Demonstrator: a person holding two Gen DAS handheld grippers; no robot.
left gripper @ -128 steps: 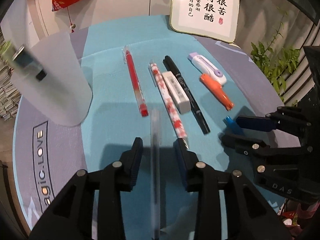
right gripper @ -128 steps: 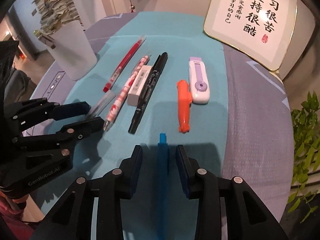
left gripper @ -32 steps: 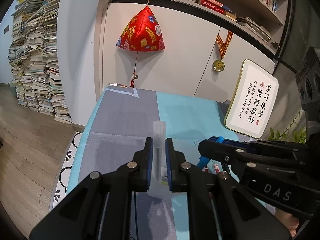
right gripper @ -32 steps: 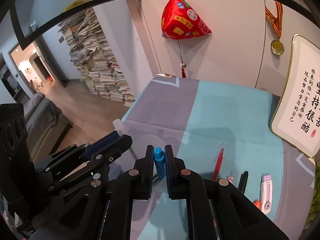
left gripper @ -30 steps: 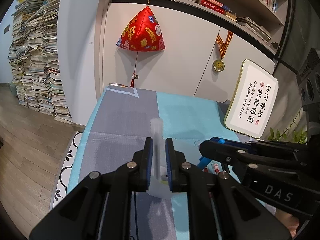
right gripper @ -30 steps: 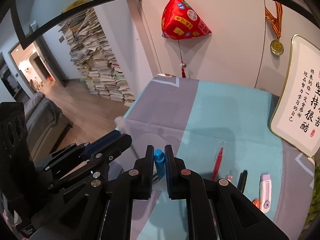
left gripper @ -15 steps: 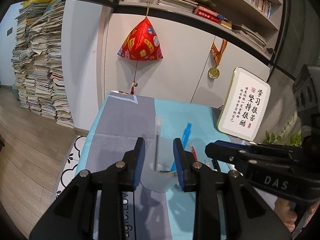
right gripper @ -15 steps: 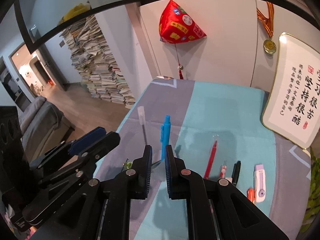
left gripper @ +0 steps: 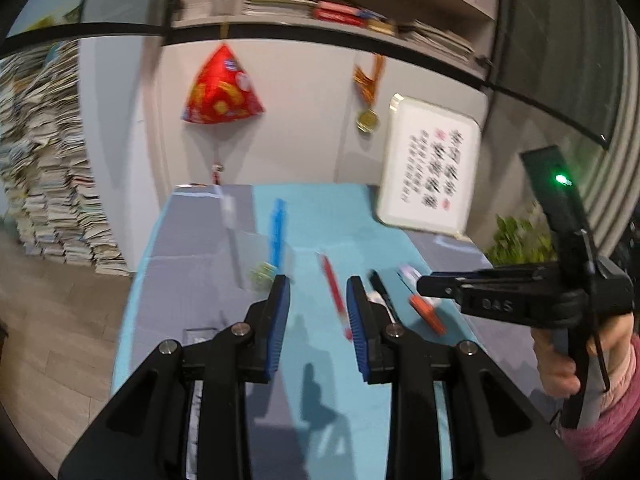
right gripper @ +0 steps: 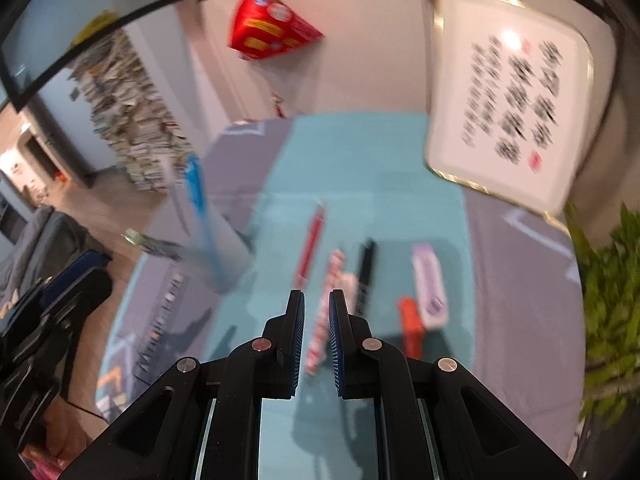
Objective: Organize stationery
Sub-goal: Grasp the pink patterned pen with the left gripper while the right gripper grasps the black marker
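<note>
A pale wall (left gripper: 304, 128) carries a red hanging ornament (left gripper: 222, 88), a medal (left gripper: 368, 120) and a bookshelf (left gripper: 360, 8). Stacked books (left gripper: 44, 168) rise from the wooden floor (left gripper: 56, 328).

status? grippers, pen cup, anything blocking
Left gripper jaws open, empty. Right gripper jaws close together, empty. Blue pen and clear pen stand in cup. Red pen, others on mat; nothing blocking.

"DAS" on right hand-held gripper (left gripper: 492, 304), framed calligraphy sign (left gripper: 430, 176) blurred, unreadable
</note>
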